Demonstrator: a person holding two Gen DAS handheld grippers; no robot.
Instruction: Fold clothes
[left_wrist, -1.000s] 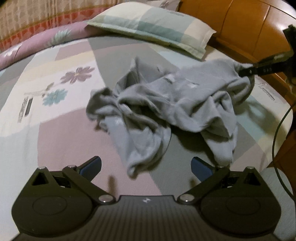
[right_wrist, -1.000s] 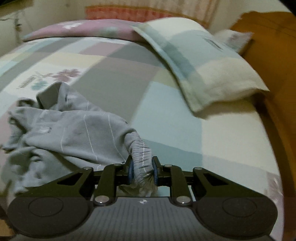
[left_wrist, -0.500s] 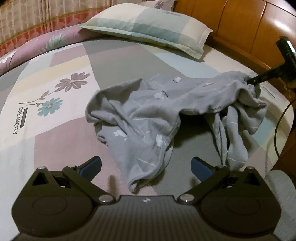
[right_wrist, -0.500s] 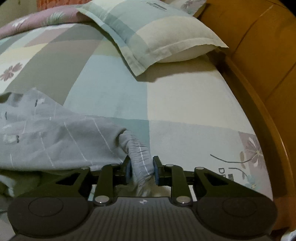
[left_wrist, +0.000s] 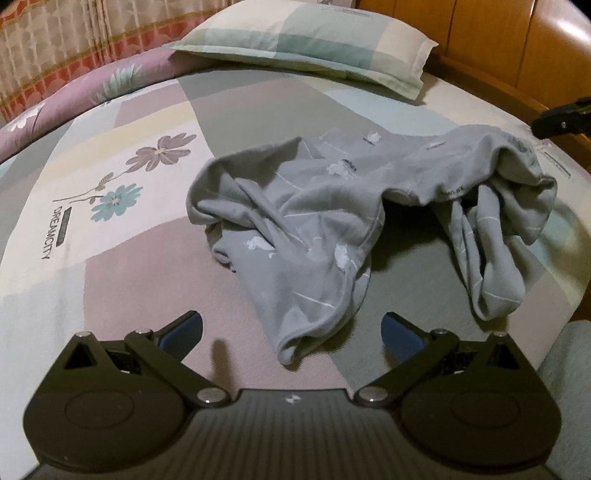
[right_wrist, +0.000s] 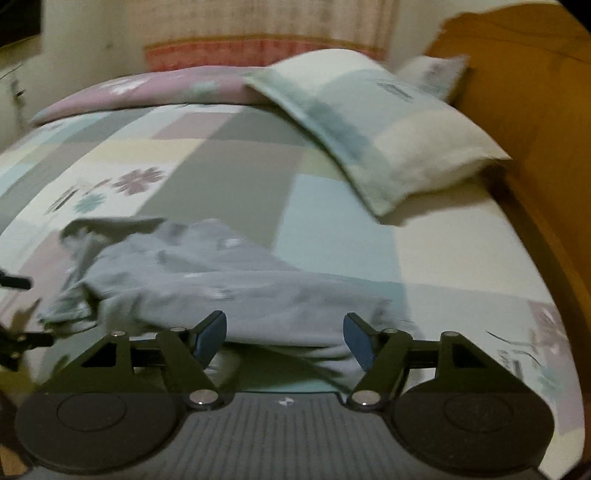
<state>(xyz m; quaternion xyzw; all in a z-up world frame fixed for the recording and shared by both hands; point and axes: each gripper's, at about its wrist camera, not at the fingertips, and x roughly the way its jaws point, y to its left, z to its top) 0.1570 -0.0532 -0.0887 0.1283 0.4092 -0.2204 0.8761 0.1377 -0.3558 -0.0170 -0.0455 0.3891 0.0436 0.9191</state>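
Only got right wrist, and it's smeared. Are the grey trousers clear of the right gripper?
Observer: Yes. Right gripper jaws have just been opening, with cloth between them but not pinched. The left wrist view shows it apart from the waistband of the grey trousers.
Operator: Left gripper?
Observer: Left gripper is open and empty. One leg hem lies just ahead of it.
Operator: Other leg?
Observer: Other leg lies crumpled below the waistband, near the bed edge.

This is a bedroom in a home. A bed (left_wrist: 110, 258) with a patchwork flower sheet fills the view, a pillow (left_wrist: 314, 40) lies near the wooden headboard (left_wrist: 498, 44), and a patterned curtain (left_wrist: 48, 55) hangs behind.
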